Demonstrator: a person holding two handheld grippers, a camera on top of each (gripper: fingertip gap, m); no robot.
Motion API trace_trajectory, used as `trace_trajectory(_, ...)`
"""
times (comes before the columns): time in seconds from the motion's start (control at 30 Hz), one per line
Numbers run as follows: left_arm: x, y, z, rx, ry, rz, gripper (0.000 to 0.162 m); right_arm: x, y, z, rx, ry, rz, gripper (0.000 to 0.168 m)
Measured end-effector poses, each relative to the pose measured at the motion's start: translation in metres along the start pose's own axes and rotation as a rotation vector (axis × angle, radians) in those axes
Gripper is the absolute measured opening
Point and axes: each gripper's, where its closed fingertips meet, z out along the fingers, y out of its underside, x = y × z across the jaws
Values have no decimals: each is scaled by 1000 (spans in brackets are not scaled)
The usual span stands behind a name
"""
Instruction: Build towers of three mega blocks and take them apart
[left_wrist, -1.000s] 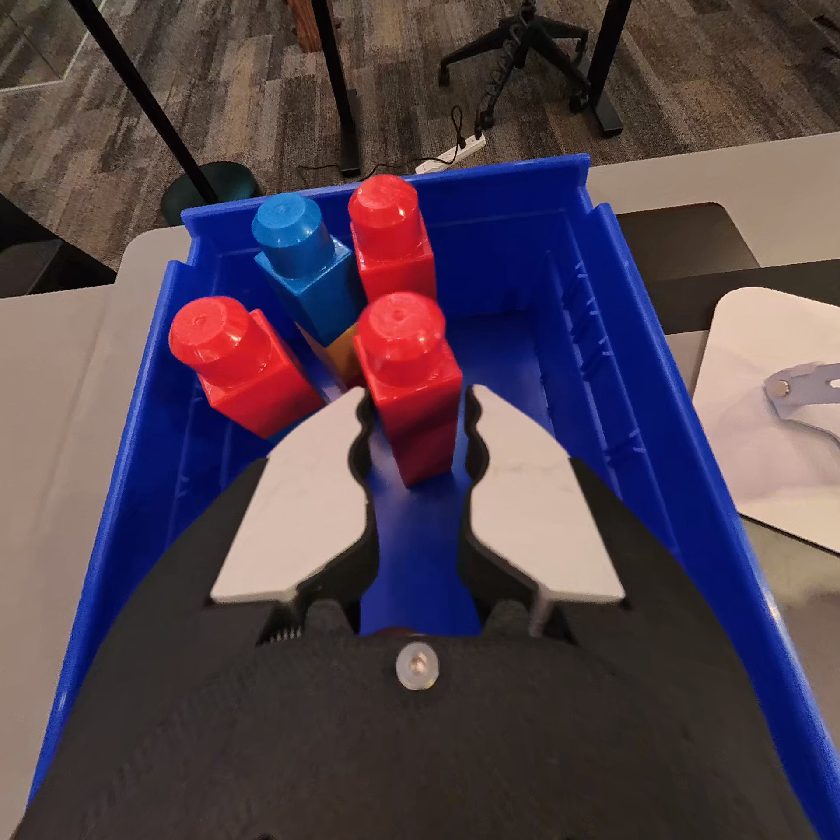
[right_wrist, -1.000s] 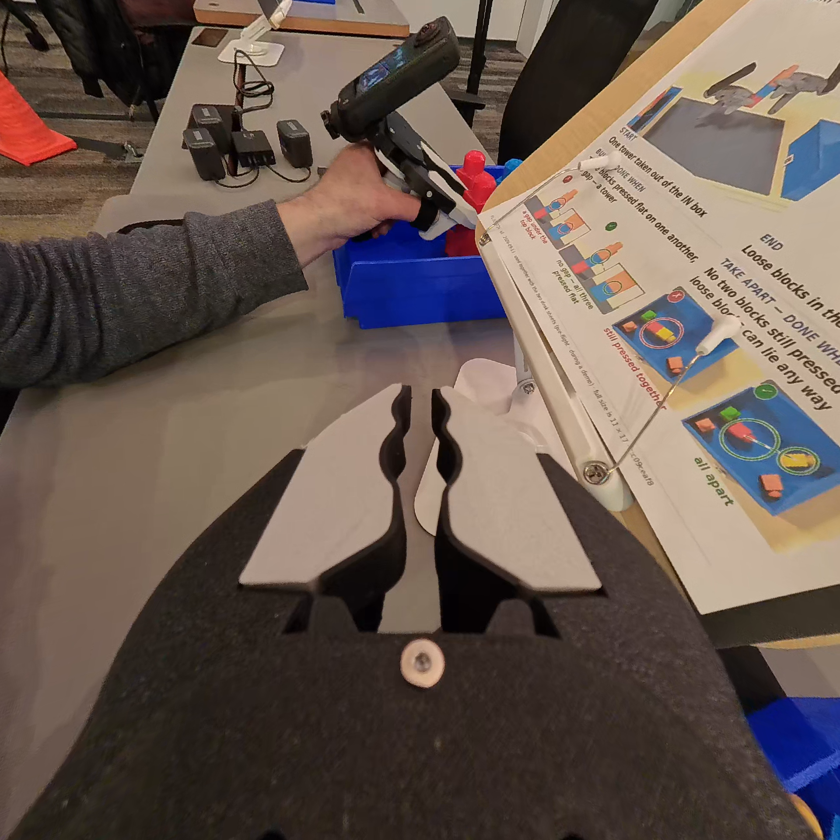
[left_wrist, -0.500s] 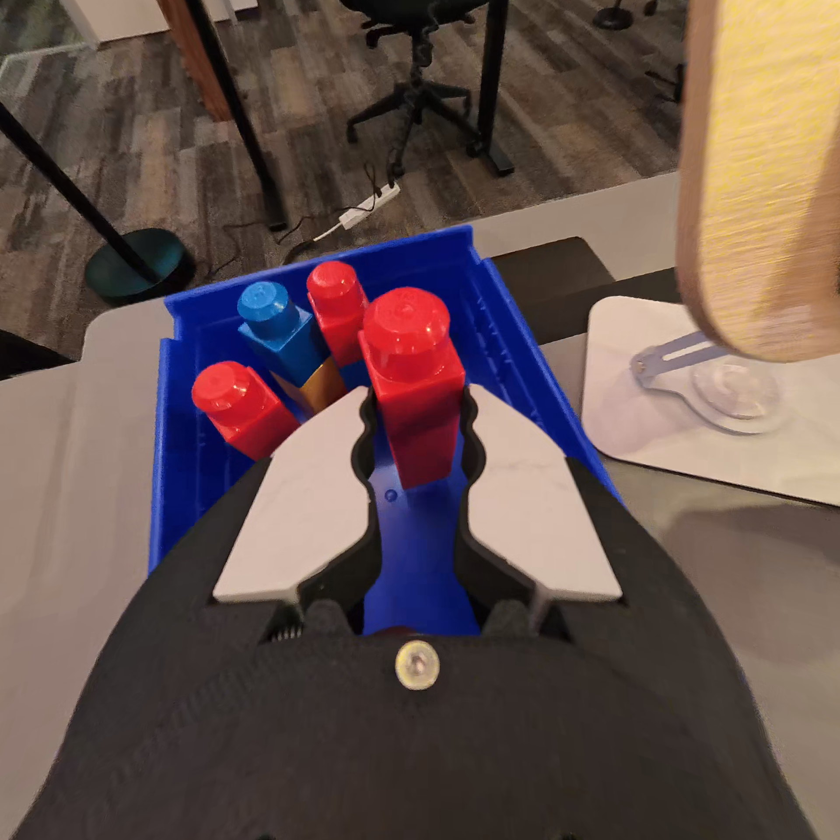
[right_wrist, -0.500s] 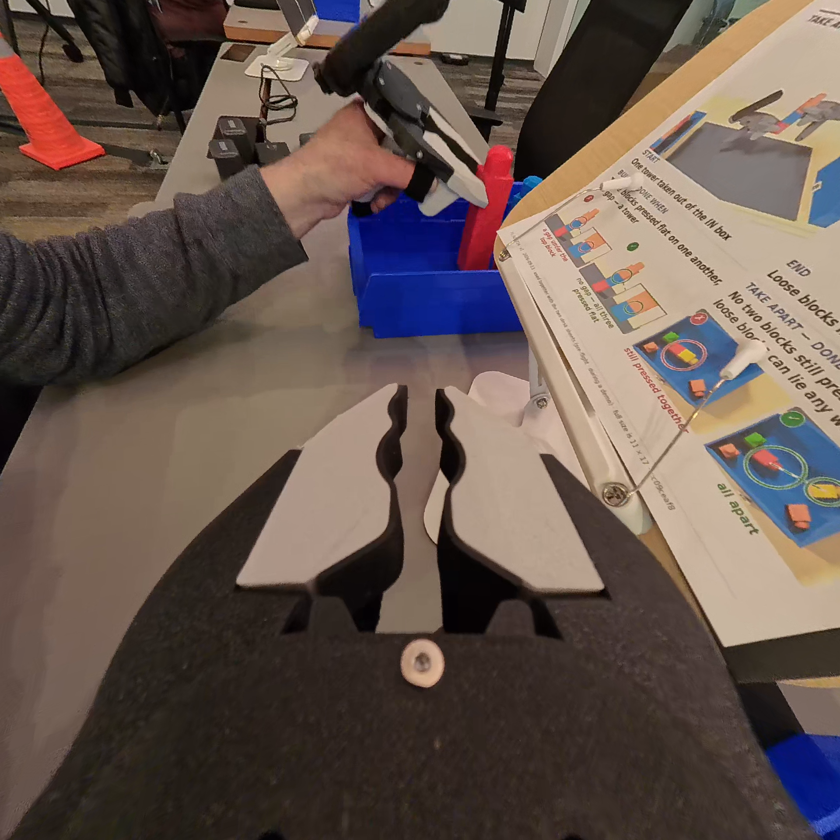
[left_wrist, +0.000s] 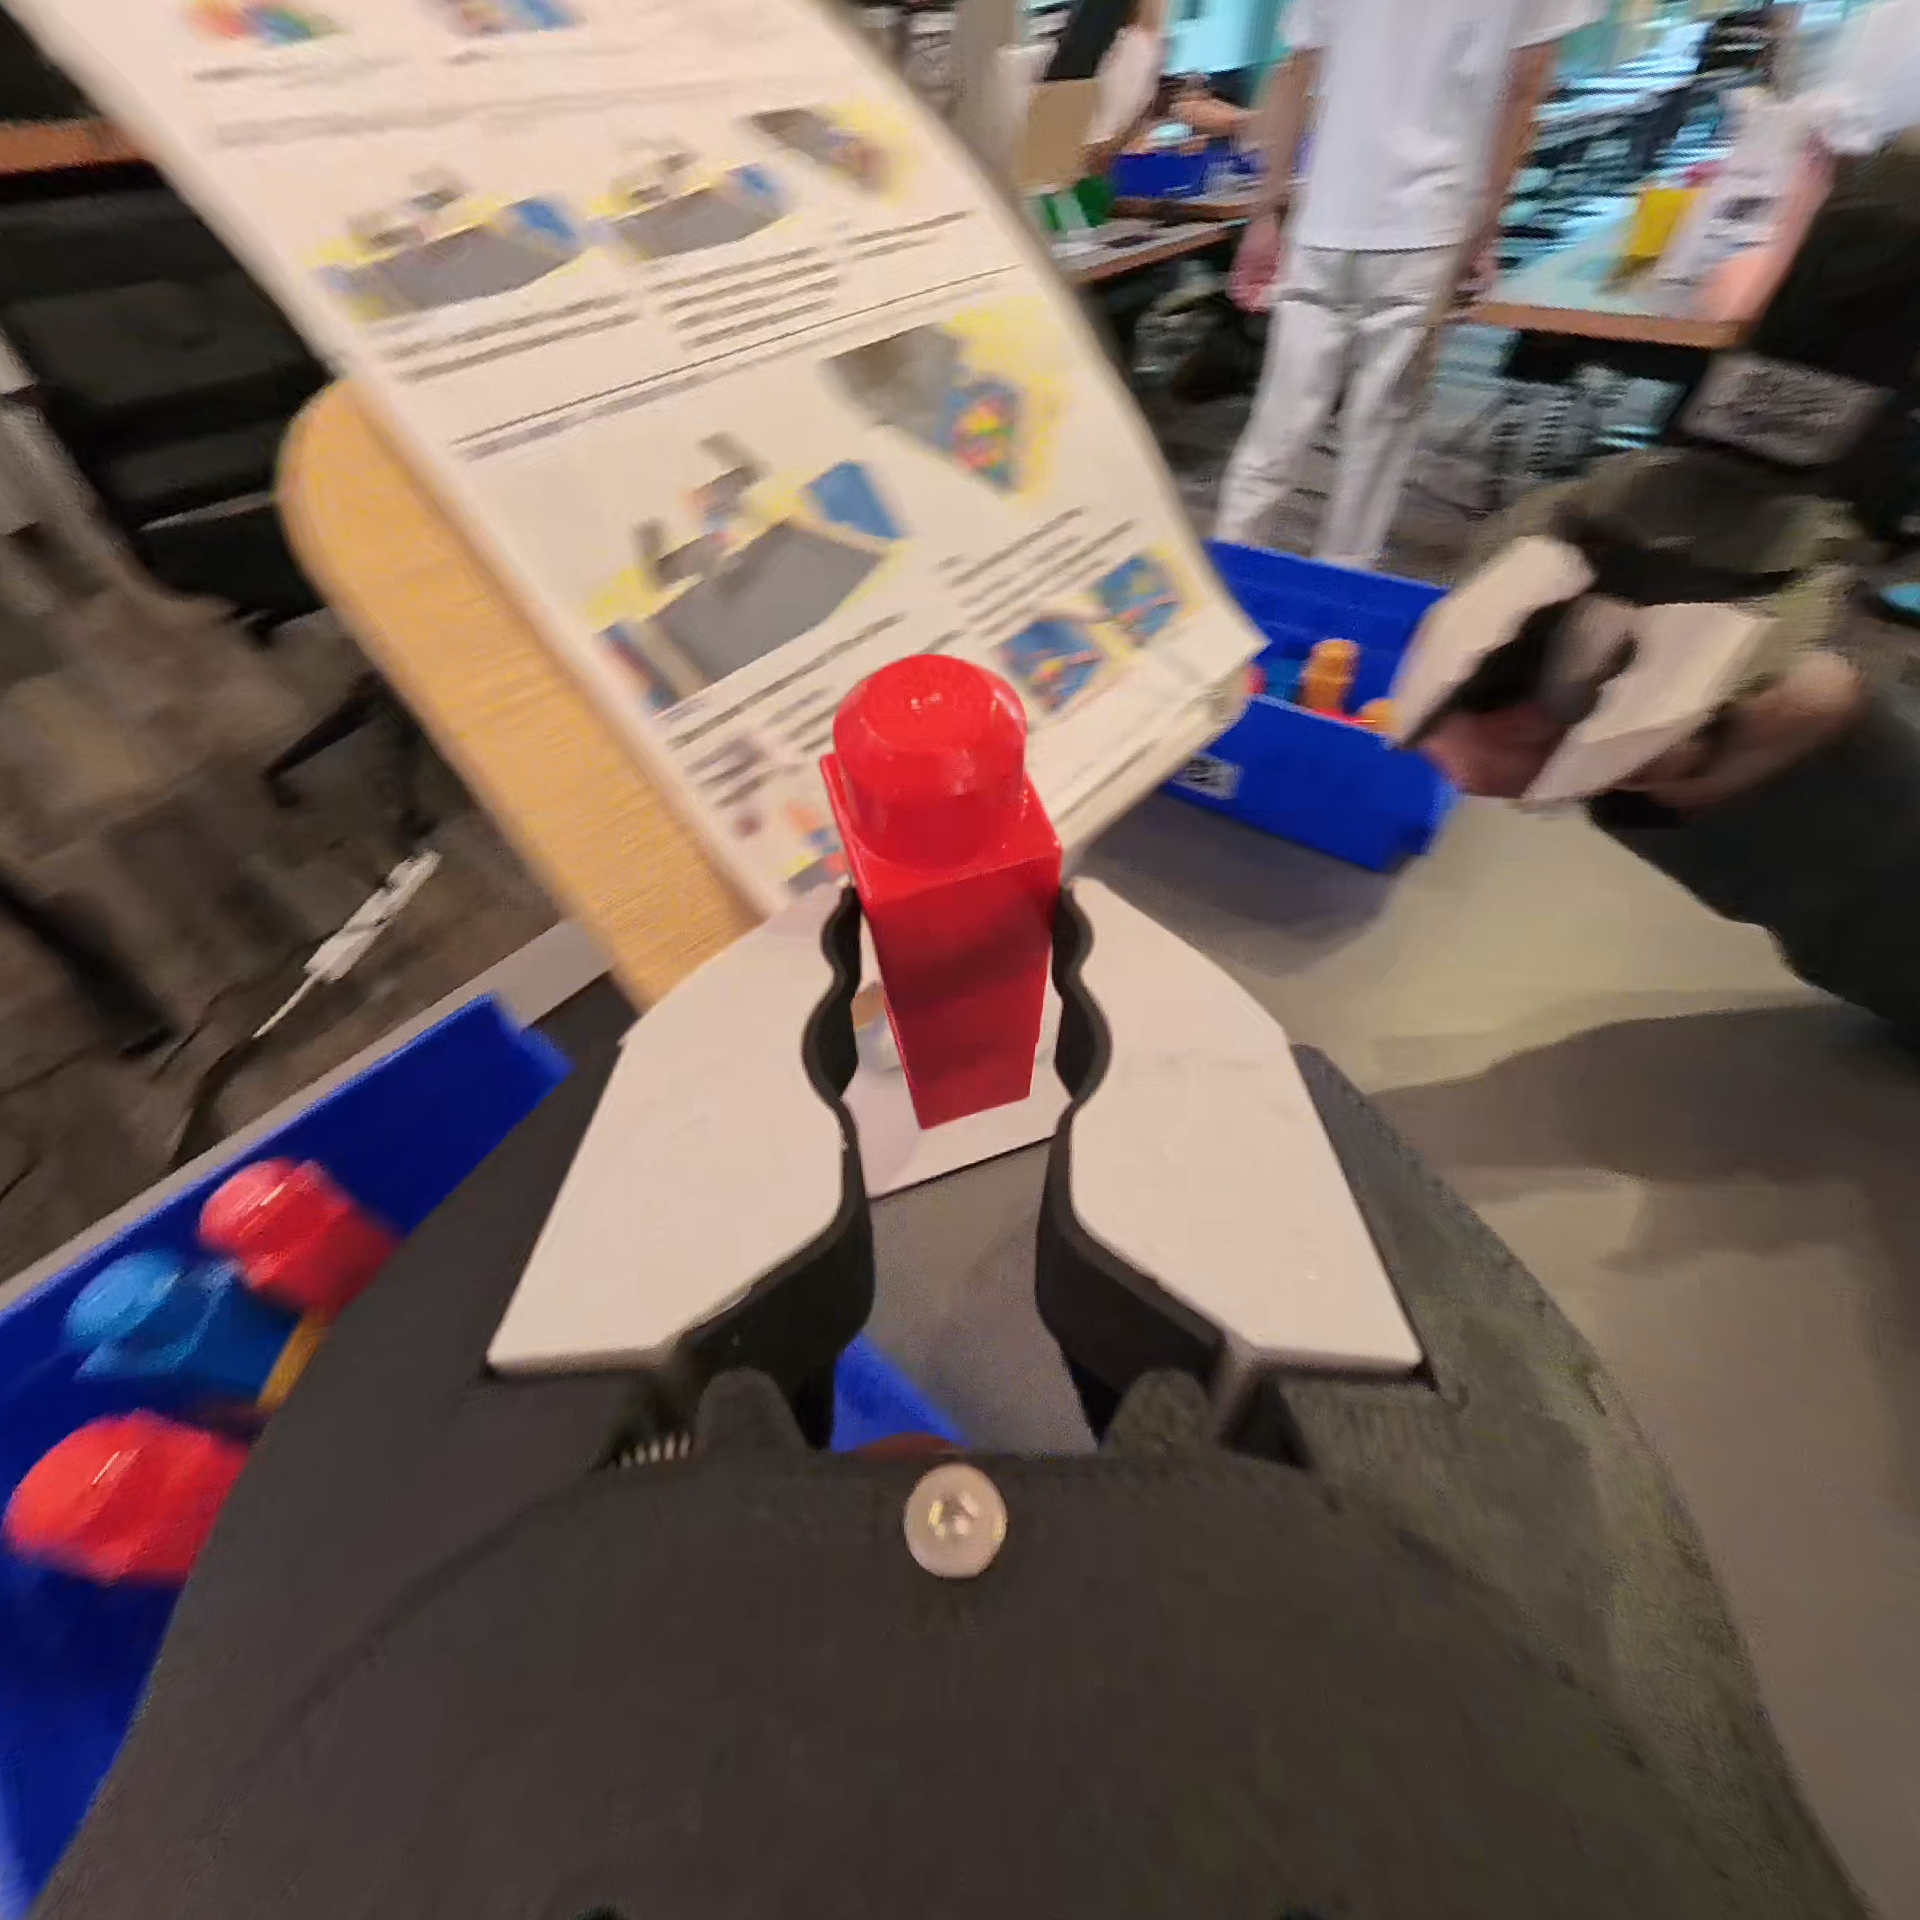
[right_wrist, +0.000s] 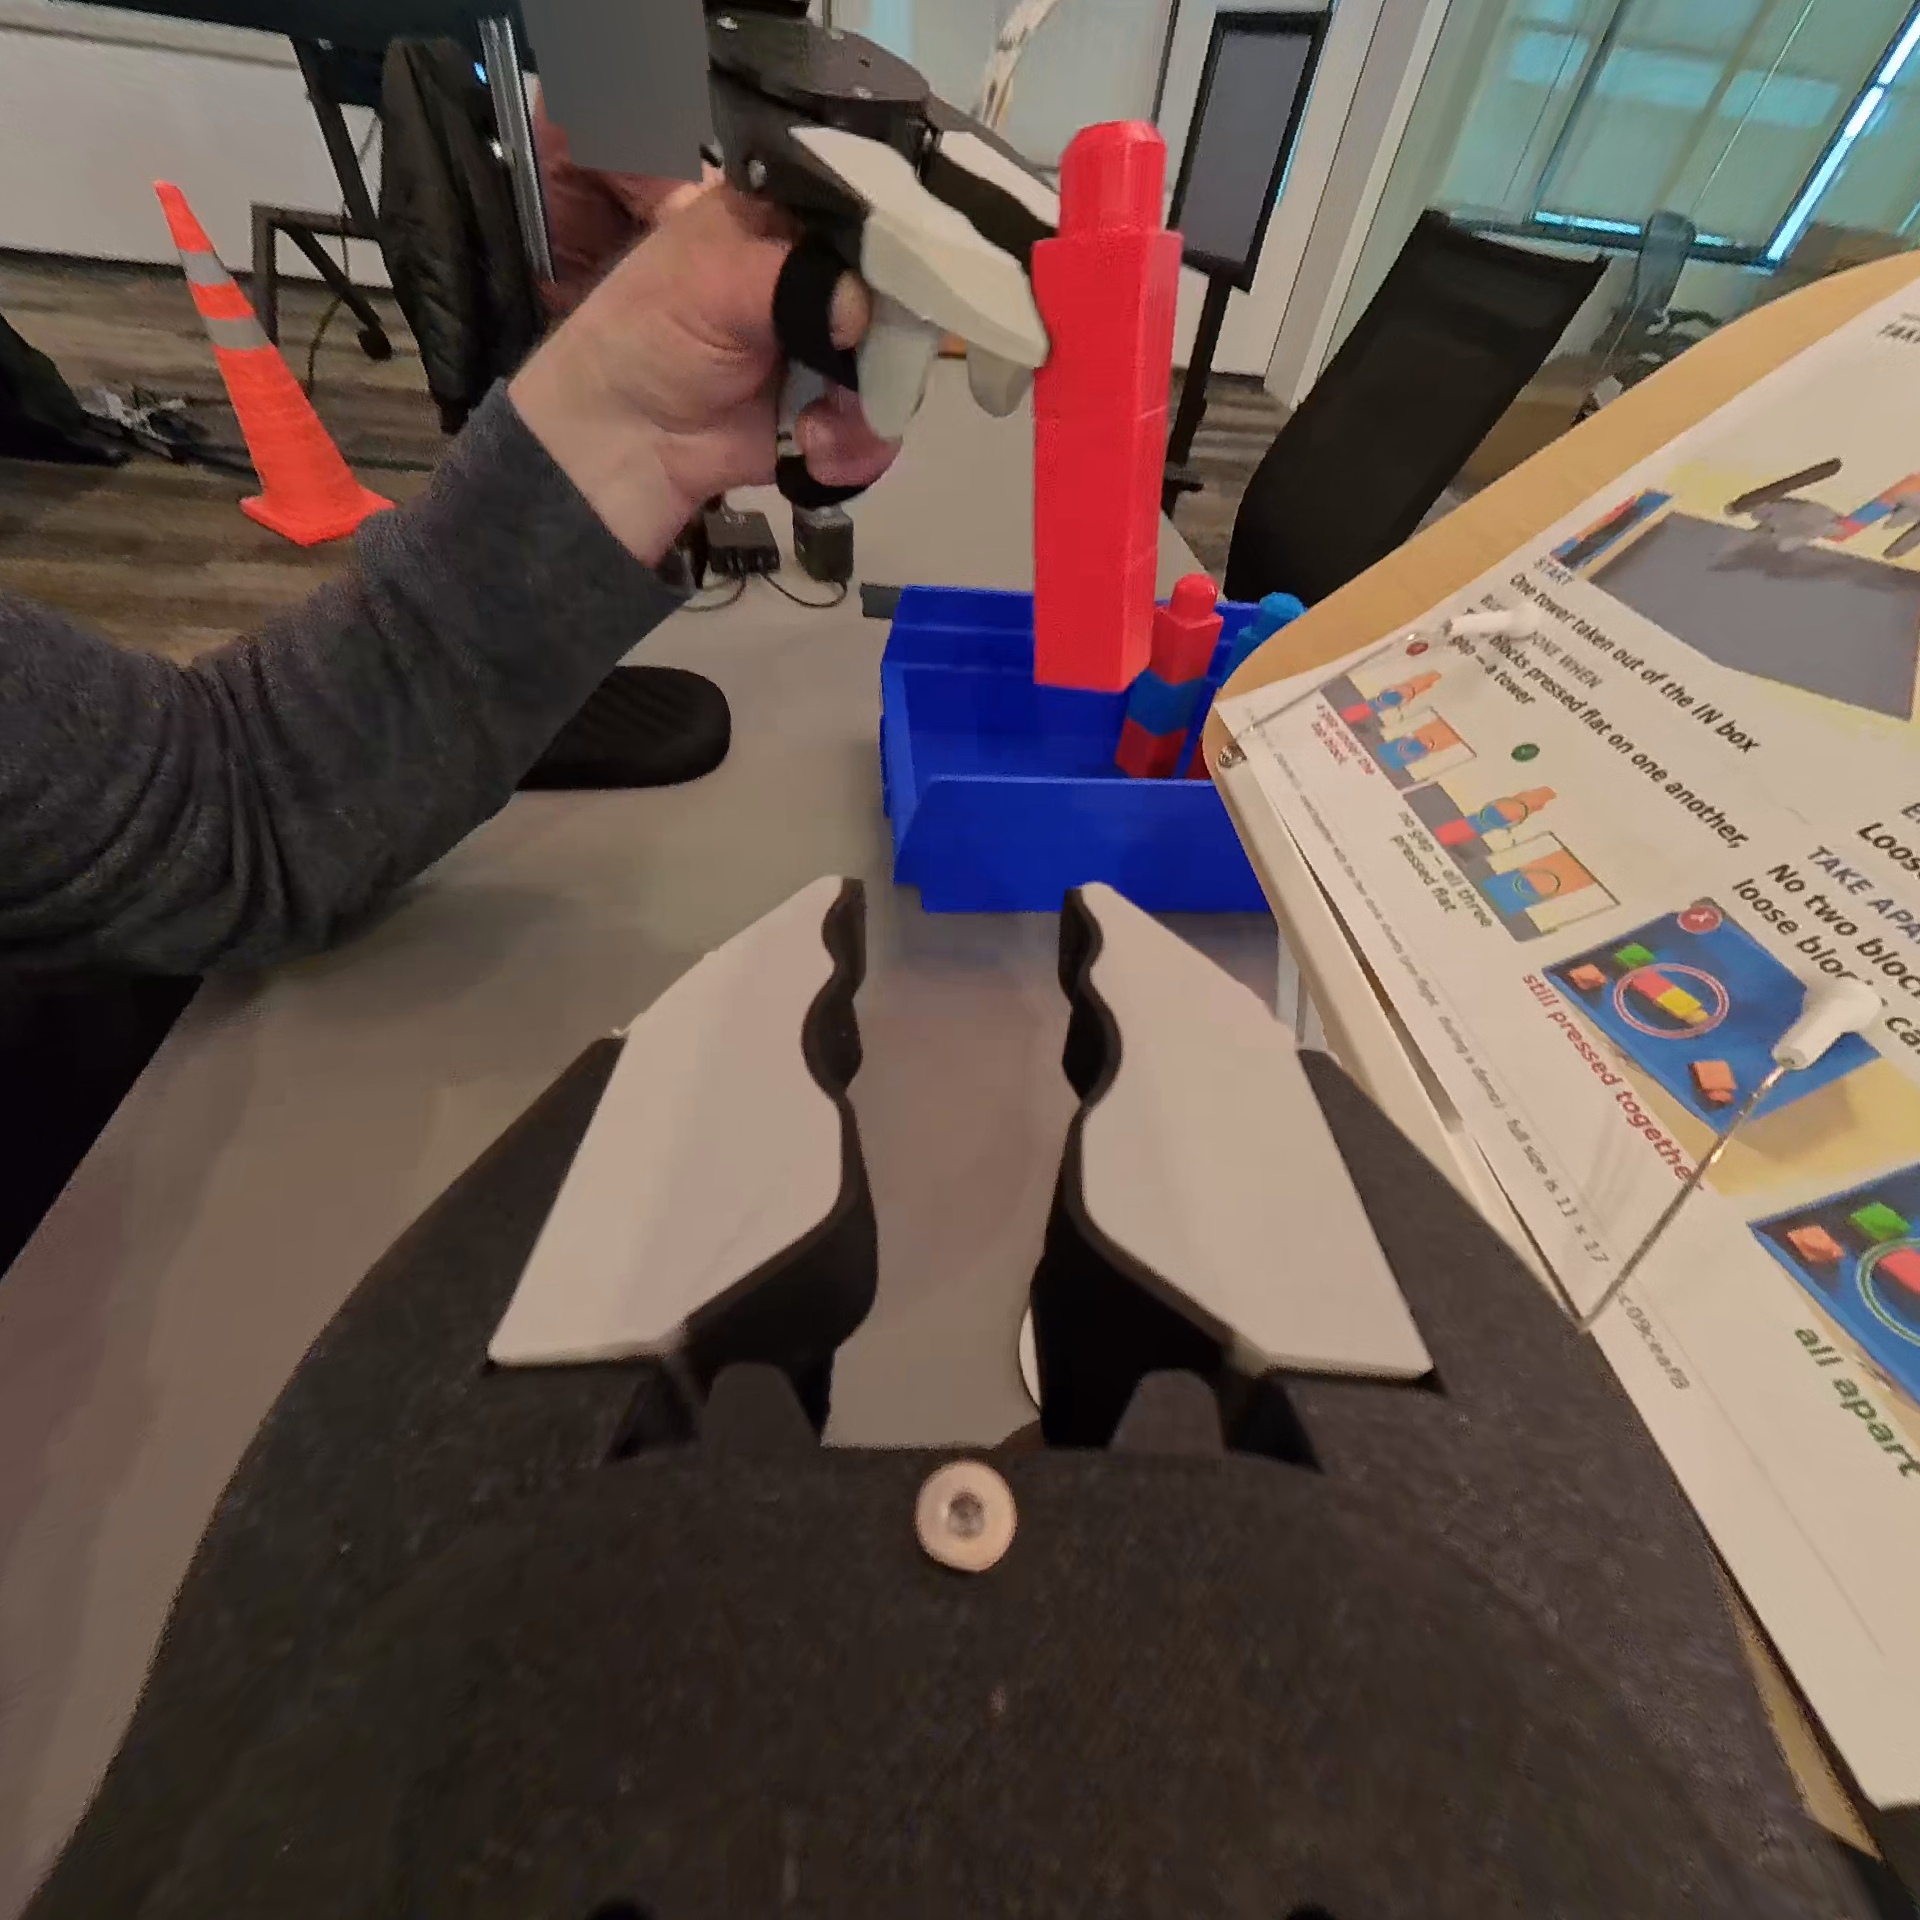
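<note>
Right wrist view shows the left tool (right_wrist: 1023, 301) clamped near the top of a tall all-red plastic tower of 3 blocks (right_wrist: 1107, 416), held above the blue plastic bin (right_wrist: 1049, 842). Right tool (right_wrist: 961, 951) gapes empty. The tower looks light, rigid and smooth; a lower grip would likely steady it.

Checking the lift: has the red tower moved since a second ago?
Yes. The red tower has risen out of the blue bin, held by the left gripper.

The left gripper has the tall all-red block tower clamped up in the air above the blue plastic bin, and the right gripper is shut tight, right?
Not quite: the right gripper is open and empty, as the right wrist view shows. The rest holds.
</note>
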Motion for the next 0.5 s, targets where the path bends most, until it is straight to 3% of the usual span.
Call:
trace_trajectory(0.23, 119, -12, 47, -40, 413, 110, 34, -7, -10, 1, 110, -82, 57, 53)
trace_trajectory(0.37, 156, -5, 66, -71, 558, 129, 34, -19, -11, 1, 122, -176, 67, 51)
trace_trajectory(0.5, 171, 0, 77, -77, 620, 118, 34, -29, -8, 2, 109, -241, 63, 37)
